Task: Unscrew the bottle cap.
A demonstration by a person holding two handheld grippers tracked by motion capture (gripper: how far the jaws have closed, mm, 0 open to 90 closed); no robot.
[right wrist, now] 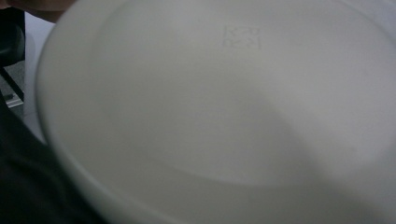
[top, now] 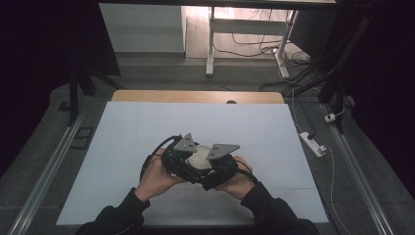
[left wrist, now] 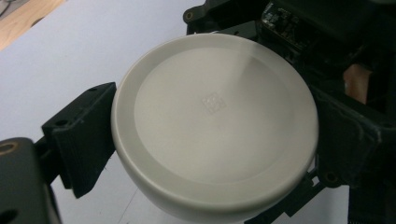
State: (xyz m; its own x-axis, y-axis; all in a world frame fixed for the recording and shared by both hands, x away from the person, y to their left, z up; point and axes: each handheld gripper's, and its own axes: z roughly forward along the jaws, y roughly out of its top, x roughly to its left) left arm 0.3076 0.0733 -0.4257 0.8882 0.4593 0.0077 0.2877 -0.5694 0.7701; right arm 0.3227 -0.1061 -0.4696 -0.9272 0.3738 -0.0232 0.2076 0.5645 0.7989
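A person is holding two black tongs close together over the near middle of a table [top: 147,127] covered in a pale sheet, with a round, off-white, smooth bowl-like dish [top: 198,157] pinched between them. In the high view the left tongs [top: 180,159] and right tongs [top: 215,164] are meeting from opposite sides, so the dish is sitting between the two tools, lifted or just resting; which cannot be told.

In the left gripper view, the dish [left wrist: 215,126] is showing its flat underside with a faint square stamp, tilted toward the camera. The left tongs' jaws are pressing its rim from either side, closed on it, probably to steady it while the other tool takes hold.

In the right gripper view, the dish [right wrist: 224,107] is lying very near the lens and blurred. Whether the right tongs are gripping it cannot be told.
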